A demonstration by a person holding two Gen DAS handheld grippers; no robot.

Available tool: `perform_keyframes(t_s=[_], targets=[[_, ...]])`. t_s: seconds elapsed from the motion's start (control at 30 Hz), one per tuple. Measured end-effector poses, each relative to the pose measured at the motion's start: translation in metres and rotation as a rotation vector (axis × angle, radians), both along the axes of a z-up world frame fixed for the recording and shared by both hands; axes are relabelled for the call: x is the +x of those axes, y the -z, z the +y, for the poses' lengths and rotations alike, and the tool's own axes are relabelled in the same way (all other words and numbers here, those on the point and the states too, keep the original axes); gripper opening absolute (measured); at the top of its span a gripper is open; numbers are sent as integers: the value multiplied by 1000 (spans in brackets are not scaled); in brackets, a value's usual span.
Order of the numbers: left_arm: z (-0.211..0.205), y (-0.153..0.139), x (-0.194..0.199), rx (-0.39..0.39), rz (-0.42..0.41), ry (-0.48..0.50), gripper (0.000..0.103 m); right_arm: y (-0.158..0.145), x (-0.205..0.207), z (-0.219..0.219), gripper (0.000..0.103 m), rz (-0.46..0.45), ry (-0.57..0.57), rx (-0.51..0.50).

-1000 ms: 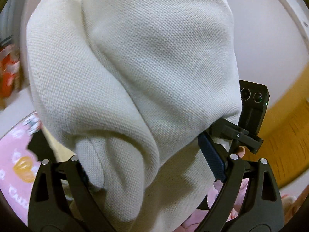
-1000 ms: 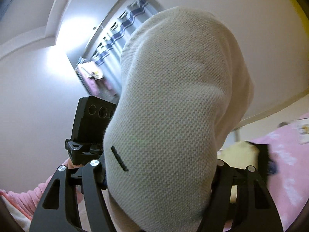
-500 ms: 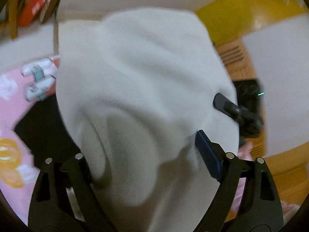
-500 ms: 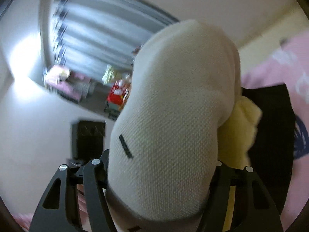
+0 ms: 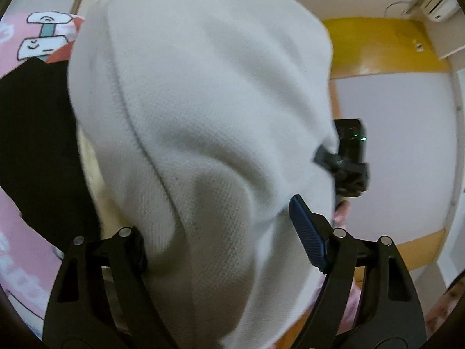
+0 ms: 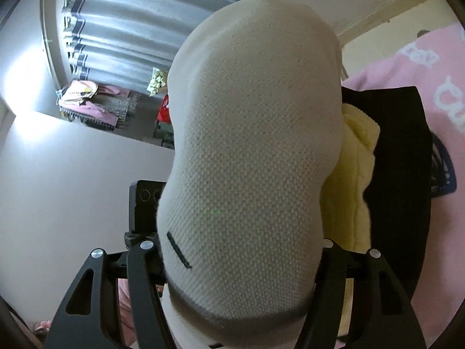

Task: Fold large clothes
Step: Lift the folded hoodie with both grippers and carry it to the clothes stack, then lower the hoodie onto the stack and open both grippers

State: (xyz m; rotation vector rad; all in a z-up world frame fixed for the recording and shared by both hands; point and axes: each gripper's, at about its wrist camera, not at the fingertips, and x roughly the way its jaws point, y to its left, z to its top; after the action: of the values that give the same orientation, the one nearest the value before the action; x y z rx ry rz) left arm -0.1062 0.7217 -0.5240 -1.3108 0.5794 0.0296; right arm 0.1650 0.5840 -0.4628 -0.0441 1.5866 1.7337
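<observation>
Pink printed bedsheet (image 5: 17, 250) lower left of tool; striped grey curtain (image 6: 122, 35) upper left; yellow door (image 5: 377, 46) upper right.

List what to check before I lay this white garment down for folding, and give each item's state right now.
1. Left hand-held gripper holds the white garment: ok. Cloth fills its jaws, which have just been closing.
2. Right hand-held gripper holds it: ok. Cloth is bunched between its fingers.
3. Garment spread flat between the grippers: not ok. It bulges in a bunch in both views.
4. Landing spot free: not ok. A black cloth and a yellow cloth lie on the pink bedcover ahead.
5. Sleeves and hem located: cannot tell. The bunch hides them.
</observation>
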Motion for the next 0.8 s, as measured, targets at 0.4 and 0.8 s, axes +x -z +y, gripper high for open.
perform_keyframes(t_s=[0.4,0.8], targets=[[9,54,2,-80,-37,-101,77,-18,31,31,75,-223,19,-195],[-4,56,-14,0,19,-154,79,-55,-104,-53,40,-799,62,180]])
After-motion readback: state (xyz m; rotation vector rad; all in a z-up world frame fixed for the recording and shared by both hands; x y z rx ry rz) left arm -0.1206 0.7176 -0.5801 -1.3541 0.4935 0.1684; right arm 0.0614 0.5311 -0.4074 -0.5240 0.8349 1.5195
